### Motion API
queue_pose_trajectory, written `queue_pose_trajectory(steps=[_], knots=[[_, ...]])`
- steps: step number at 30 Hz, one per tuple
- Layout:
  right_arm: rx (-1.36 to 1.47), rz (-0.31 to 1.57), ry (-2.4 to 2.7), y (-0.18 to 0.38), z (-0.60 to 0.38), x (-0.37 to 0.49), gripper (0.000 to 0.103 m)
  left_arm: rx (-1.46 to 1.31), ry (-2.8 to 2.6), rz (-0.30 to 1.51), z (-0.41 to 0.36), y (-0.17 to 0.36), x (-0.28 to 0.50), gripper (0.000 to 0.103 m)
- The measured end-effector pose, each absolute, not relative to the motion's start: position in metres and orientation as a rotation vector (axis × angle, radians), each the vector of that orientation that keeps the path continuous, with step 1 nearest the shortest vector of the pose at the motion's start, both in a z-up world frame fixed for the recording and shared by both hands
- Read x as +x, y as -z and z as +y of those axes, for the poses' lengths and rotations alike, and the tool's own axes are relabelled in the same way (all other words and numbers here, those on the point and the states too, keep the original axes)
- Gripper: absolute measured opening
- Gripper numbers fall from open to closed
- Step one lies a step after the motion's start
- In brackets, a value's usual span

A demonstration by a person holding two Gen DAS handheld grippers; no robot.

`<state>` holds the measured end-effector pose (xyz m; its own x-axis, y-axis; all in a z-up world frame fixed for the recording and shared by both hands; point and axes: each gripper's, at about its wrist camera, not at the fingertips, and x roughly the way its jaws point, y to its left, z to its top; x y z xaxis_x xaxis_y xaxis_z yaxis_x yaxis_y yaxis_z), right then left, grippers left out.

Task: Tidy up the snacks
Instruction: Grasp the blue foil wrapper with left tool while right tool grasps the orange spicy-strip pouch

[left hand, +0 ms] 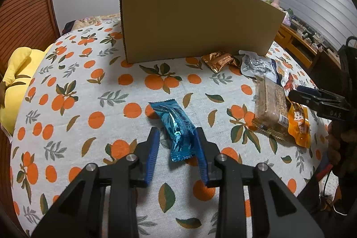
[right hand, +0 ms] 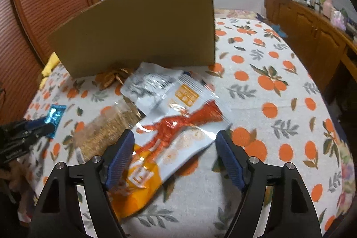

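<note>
Foil is slippery stuff, so watch it: your left claw (left hand: 177, 137) sits part open around the blue foil snack (left hand: 177, 128) lying mid-worktop, not squeezing yet, and it could squirt out sideways when you close. Your right claw (right hand: 175, 144) is spread wide over the shrimp chip bag (right hand: 178, 126) near the worktop's right side, holding nothing. That bag overlaps the wafer pack (right hand: 111, 126), so you might drag both toward the cardboard box (right hand: 142, 30).
</note>
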<state>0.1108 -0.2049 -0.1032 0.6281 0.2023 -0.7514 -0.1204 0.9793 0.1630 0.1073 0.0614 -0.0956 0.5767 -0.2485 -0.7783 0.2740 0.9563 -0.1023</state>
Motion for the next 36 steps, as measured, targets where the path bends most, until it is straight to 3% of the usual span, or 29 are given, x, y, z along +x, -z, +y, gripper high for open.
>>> queue_pose_trajectory(steps=[17, 31, 36], knots=[[0.071, 0.858, -0.181, 0.106, -0.183, 0.108, 0.080, 0.026, 0.308, 0.901, 0.061, 0.096, 0.106, 0.032], [0.009, 0.852, -0.227, 0.102, -0.188, 0.097, 0.031, -0.005, 0.323, 0.918, 0.053, 0.094, 0.114, 0.038], [0.033, 0.843, -0.220, 0.098, -0.200, 0.091, 0.022, 0.025, 0.316, 0.905, 0.051, 0.095, 0.114, 0.025]])
